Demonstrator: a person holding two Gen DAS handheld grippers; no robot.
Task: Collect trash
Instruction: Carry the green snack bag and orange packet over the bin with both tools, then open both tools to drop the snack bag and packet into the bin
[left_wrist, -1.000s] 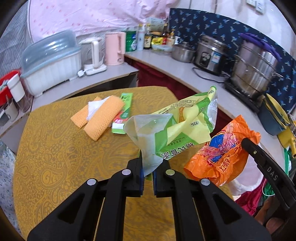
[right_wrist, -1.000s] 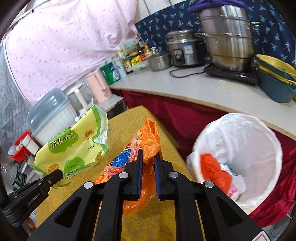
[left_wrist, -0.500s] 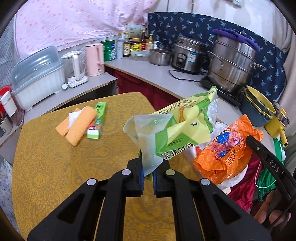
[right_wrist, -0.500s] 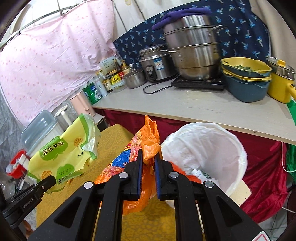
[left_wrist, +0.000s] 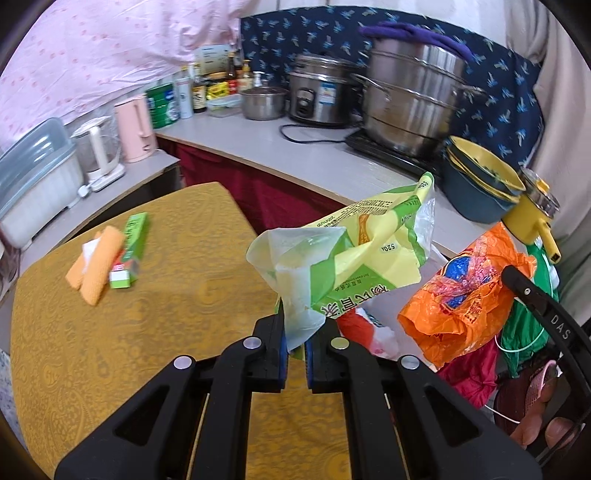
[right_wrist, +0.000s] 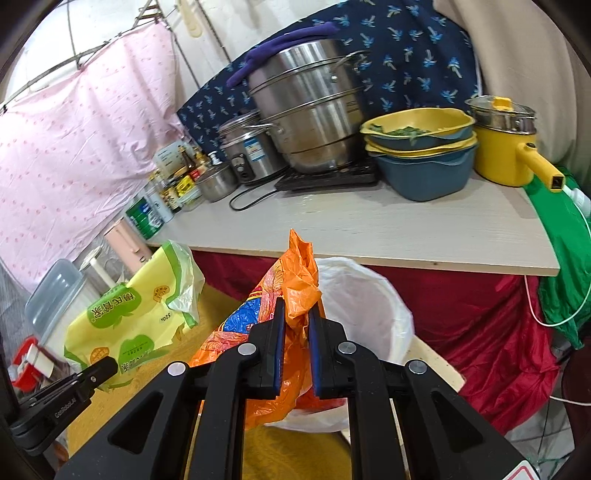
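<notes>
My left gripper (left_wrist: 294, 332) is shut on a yellow-and-green plastic wrapper (left_wrist: 354, 254), which stands up crumpled above the table's far edge. To its right hangs an orange plastic bag (left_wrist: 461, 299), pinched in my right gripper (right_wrist: 296, 325), which is shut on it. In the right wrist view the orange bag (right_wrist: 284, 295) hangs over the near rim of a white-lined trash bin (right_wrist: 369, 299). The wrapper (right_wrist: 129, 321) shows at the left there, with the left gripper's finger (right_wrist: 66, 395) under it. Red trash in the bin (left_wrist: 358, 328) peeks out behind the left fingers.
A yellow patterned table (left_wrist: 110, 350) carries an orange cloth (left_wrist: 96, 266) and a green box (left_wrist: 129, 251). Behind the bin runs a grey counter (right_wrist: 369, 225) with a steamer pot (right_wrist: 306, 118), stacked bowls (right_wrist: 421, 155), a yellow pot (right_wrist: 506, 147) and bottles. A red curtain (right_wrist: 480, 325) hangs below.
Both grippers have swung right with their bags, away from the table's middle and over the white-lined bin. The orange cloth and green box have slid left in view. Both grips are unchanged.
</notes>
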